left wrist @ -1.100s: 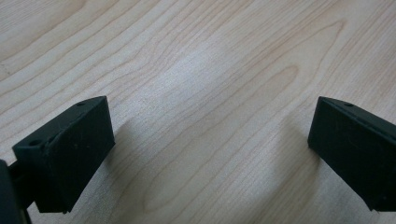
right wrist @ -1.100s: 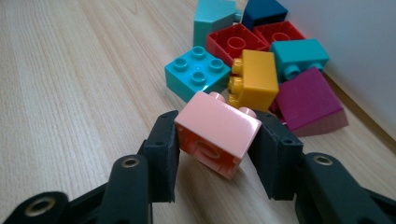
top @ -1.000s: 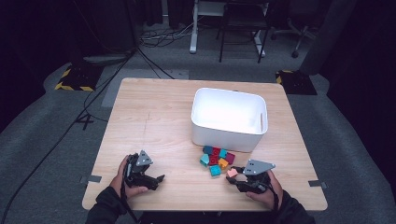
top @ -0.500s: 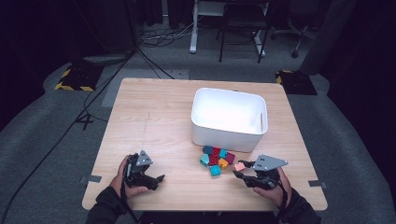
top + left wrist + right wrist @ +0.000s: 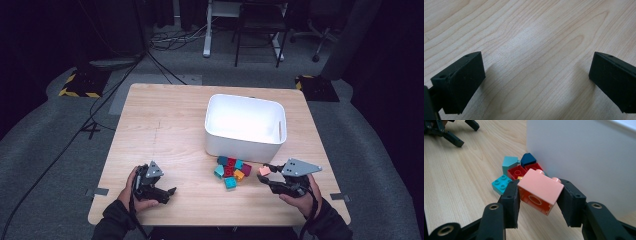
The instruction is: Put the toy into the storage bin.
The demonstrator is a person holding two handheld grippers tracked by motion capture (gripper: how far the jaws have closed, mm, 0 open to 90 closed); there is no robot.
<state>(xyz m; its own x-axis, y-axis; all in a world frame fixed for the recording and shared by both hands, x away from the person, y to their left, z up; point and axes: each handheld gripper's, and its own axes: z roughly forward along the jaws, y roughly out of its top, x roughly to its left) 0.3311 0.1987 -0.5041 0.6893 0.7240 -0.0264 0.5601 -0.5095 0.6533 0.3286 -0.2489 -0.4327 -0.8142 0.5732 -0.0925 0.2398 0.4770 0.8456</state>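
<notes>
1. Between the right tongs (image 5: 539, 195), clamped: pink brick (image 5: 540, 190), just off the tabletop (image 5: 165, 125).
2. Lift higher, clear the white bin (image 5: 245, 145) rim ahead, then release.
3. Left tongs (image 5: 536, 82): apart, idle.

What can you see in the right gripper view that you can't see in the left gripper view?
Right gripper view: a pink brick squeezed in the right gripper, loose bricks beyond, and the white bin wall. Left gripper view: the left gripper with jaws wide apart and nothing between them. Both share the wooden table.
</notes>
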